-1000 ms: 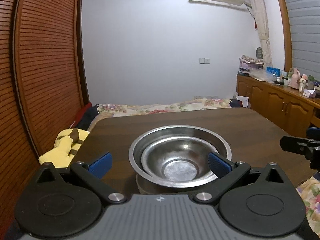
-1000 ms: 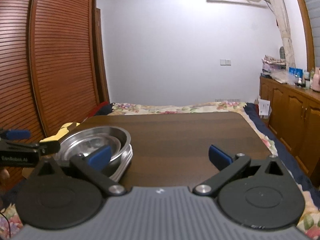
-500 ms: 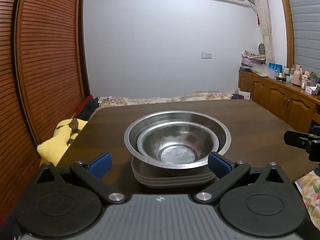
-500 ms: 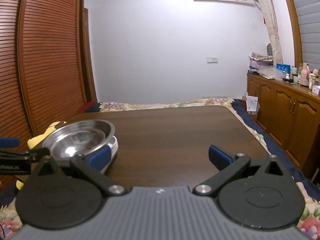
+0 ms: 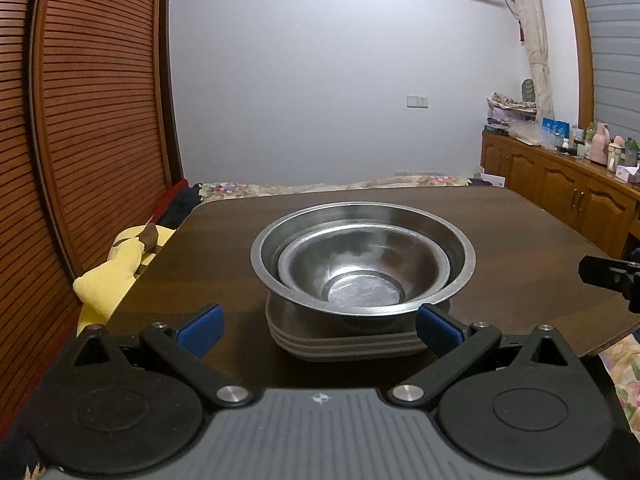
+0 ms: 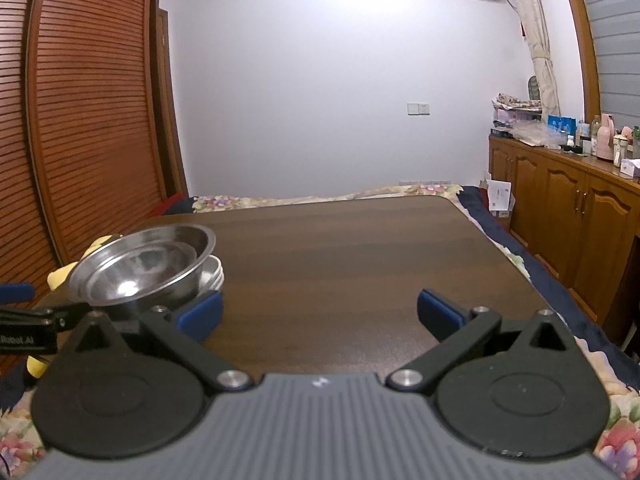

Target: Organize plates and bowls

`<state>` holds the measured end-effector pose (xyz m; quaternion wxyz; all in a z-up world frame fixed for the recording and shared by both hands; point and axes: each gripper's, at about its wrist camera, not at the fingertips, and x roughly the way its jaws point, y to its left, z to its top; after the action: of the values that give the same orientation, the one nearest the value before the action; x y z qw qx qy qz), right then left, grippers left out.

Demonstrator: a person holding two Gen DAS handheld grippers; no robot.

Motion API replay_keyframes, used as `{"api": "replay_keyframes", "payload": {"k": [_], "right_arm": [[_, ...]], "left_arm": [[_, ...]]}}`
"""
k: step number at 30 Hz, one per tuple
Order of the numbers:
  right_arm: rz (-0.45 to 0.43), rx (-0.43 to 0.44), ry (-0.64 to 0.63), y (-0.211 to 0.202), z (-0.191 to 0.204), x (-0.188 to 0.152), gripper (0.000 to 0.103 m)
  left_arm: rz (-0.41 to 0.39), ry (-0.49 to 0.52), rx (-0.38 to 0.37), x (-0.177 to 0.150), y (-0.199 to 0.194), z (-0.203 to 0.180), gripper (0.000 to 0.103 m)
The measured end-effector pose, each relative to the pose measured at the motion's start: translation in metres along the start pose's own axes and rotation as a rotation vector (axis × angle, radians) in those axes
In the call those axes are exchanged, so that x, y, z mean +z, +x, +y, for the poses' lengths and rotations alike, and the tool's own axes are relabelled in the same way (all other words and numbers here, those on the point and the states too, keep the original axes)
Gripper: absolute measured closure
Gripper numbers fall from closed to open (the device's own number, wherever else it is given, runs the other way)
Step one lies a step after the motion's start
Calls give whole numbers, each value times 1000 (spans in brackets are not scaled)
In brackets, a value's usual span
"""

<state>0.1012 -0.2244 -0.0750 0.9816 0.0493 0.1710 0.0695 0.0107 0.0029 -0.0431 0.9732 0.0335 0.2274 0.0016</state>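
Observation:
Two nested steel bowls (image 5: 362,258) sit on a stack of pale plates (image 5: 344,342) near the front left of the dark wooden table (image 5: 500,232). My left gripper (image 5: 318,330) is open and empty, just in front of the stack, with blue pads on either side of it. In the right wrist view the bowls (image 6: 140,266) and plates (image 6: 214,274) are at the left. My right gripper (image 6: 318,314) is open and empty over bare table. The left gripper's fingertip (image 6: 16,292) shows at the left edge of that view.
A yellow soft toy (image 5: 116,268) lies off the table's left edge. A slatted wooden wardrobe (image 5: 80,120) stands at the left. Wooden cabinets (image 6: 568,224) with bottles stand at the right. A bed with floral bedding (image 6: 320,198) lies behind the table.
Both grippers have pulled back and lowered from the stack; the bowls now look farther away and are seen more from the side. The bowls and plates have not moved.

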Motion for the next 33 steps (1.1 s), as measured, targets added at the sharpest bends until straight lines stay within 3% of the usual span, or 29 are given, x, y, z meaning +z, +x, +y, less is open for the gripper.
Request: {"api": "replay_keyframes", "payload": {"k": [33], "right_arm": [[1, 3, 10, -2, -4, 1, 0]], "left_arm": [[-7, -2, -3, 0, -1, 2, 0]]}}
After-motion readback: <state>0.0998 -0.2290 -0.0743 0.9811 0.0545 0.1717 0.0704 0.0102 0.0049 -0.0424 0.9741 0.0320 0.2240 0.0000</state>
